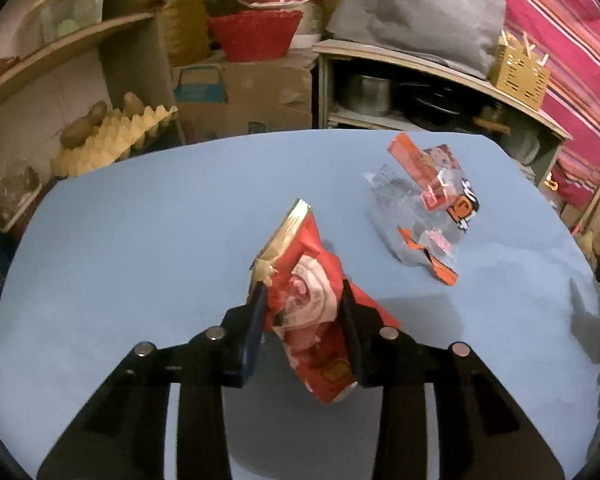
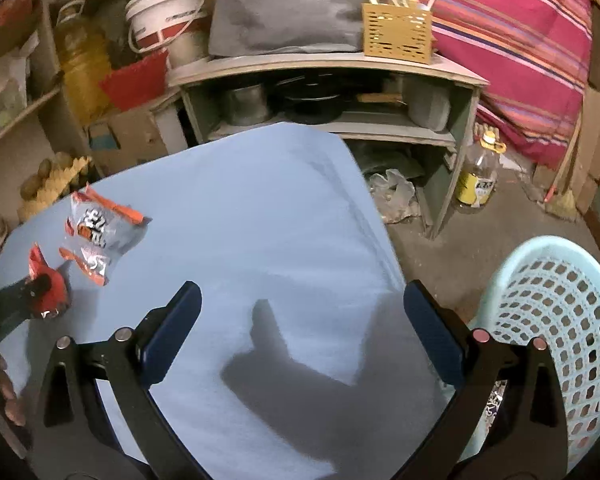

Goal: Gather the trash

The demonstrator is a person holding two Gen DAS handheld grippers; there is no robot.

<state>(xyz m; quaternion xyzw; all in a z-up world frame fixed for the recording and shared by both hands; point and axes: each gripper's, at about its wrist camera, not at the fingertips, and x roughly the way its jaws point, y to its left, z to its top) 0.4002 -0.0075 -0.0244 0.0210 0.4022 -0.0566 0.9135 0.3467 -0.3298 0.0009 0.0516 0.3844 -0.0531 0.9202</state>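
A crumpled red snack wrapper (image 1: 308, 304) with a gold edge sits between the pads of my left gripper (image 1: 304, 296), which is shut on it just over the light blue table (image 1: 140, 248). A clear plastic wrapper with orange print (image 1: 420, 208) lies on the table beyond it, to the right. In the right wrist view the same clear wrapper (image 2: 96, 236) lies at far left, and the red wrapper (image 2: 46, 284) shows in the left gripper's fingers. My right gripper (image 2: 300, 328) hangs open over the table's right part with nothing between its fingers.
A pale blue perforated basket (image 2: 560, 320) stands on the floor right of the table. Behind the table are a grey shelf with pots (image 2: 340, 92), cardboard boxes (image 1: 240, 96), an egg tray with potatoes (image 1: 112, 136) and an oil bottle (image 2: 480, 172) on the floor.
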